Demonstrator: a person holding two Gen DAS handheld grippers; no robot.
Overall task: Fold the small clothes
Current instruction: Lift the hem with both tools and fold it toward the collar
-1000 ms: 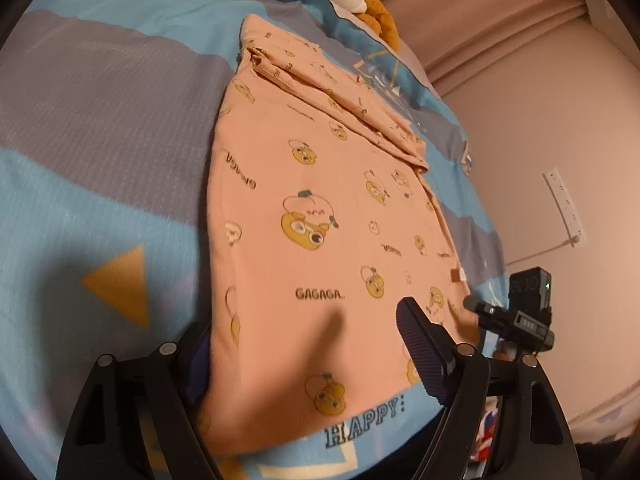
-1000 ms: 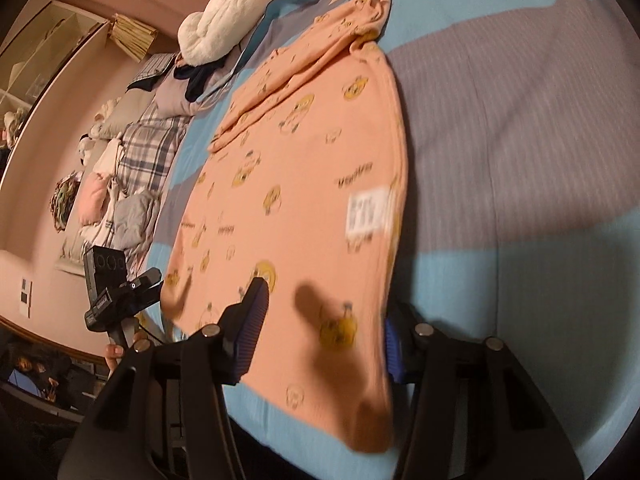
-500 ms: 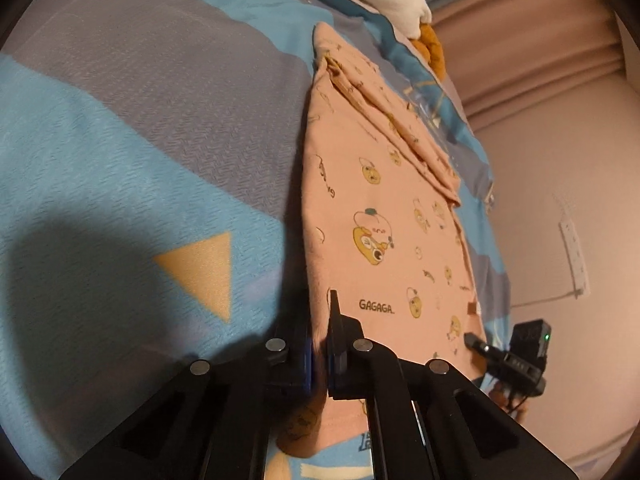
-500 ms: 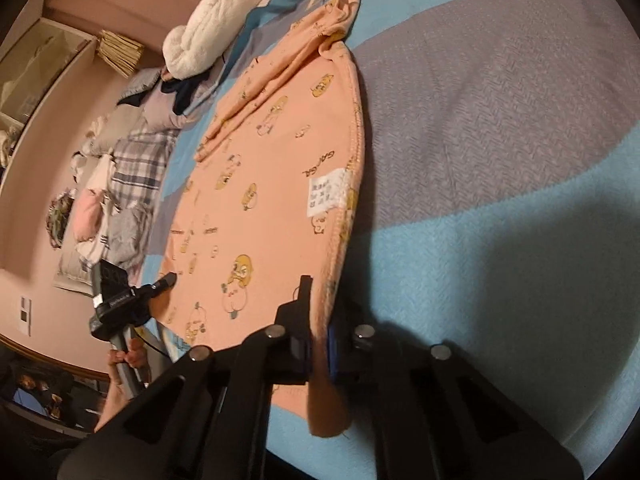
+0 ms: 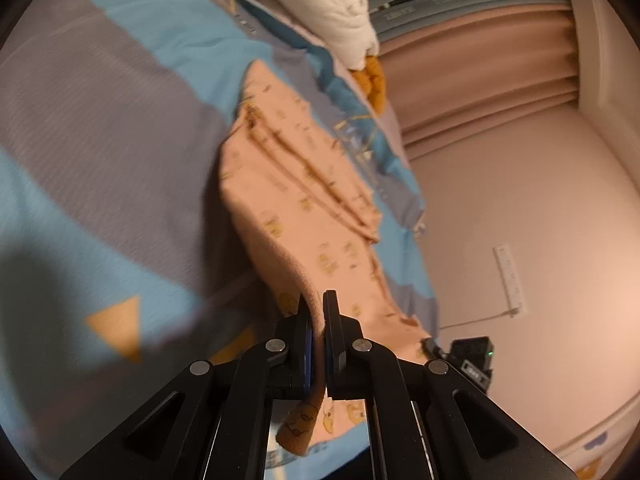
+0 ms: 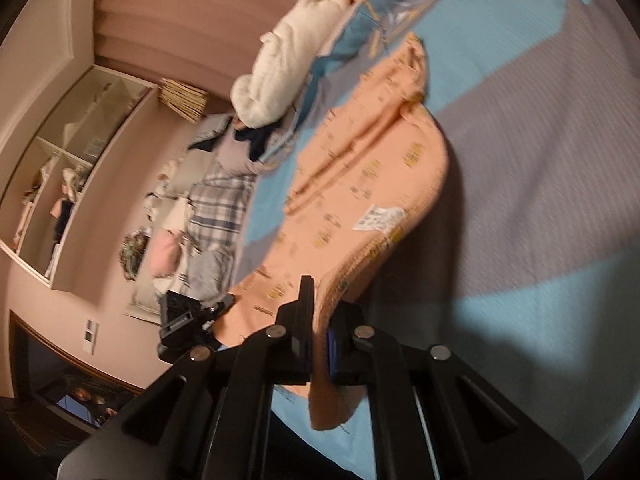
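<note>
blue-grey bedspread (image 5: 120, 128), peach garment (image 5: 304, 200), white bundle (image 5: 324, 4)

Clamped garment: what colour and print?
Peach-orange garment with small yellow cartoon motifs; right wrist view shows it best.

My two grippers, left (image 5: 316, 312) and right (image 6: 320, 300), one peach printed garment (image 5: 304, 200) on one blue and grey bedspread (image 5: 100, 128), one white fluffy bundle (image 5: 324, 4) at its far edge, one orange triangle (image 5: 118, 326) printed near its near edge

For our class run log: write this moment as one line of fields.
left claw: shut on peach garment | right claw: shut on peach garment | near hem lifted off bedspread
</note>
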